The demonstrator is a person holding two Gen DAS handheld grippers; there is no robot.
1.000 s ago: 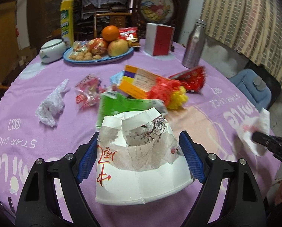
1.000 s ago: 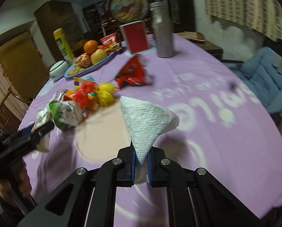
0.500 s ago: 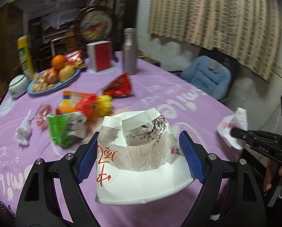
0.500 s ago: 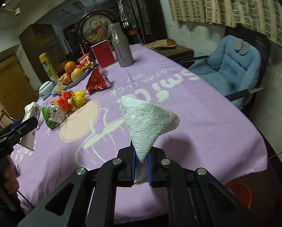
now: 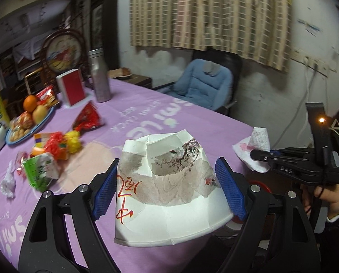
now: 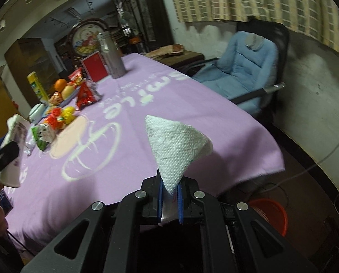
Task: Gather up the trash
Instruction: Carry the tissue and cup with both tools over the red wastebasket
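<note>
Your left gripper [image 5: 167,188] is clamped wide across a crushed white paper cup [image 5: 164,182], one blue pad on each flank, the cup lying base toward the camera and its dented mouth pointing away over the purple tablecloth [image 5: 146,113]. Your right gripper [image 6: 169,193] has its jaws nearly together, pinching the lower tip of a white paper napkin [image 6: 176,150], which stands up as a cone above the fingers. Both pieces hang in the air near the table's edge, not resting on the cloth.

The relation that matters now is the red bin [image 6: 270,211]: in the right wrist view it sits on the floor just past the table edge, below and to the right of the napkin. Your right hand looks the nearer of the two. In the left wrist view only a red sliver shows beside the right finger, most likely the bin's rim, so the cup probably has a little further to travel.

More trash waits on the table: a green carton [image 5: 40,173], a red snack wrapper [image 5: 87,119], red and yellow wrappers [image 5: 62,143] and a crumpled tissue [image 5: 7,182].
</note>
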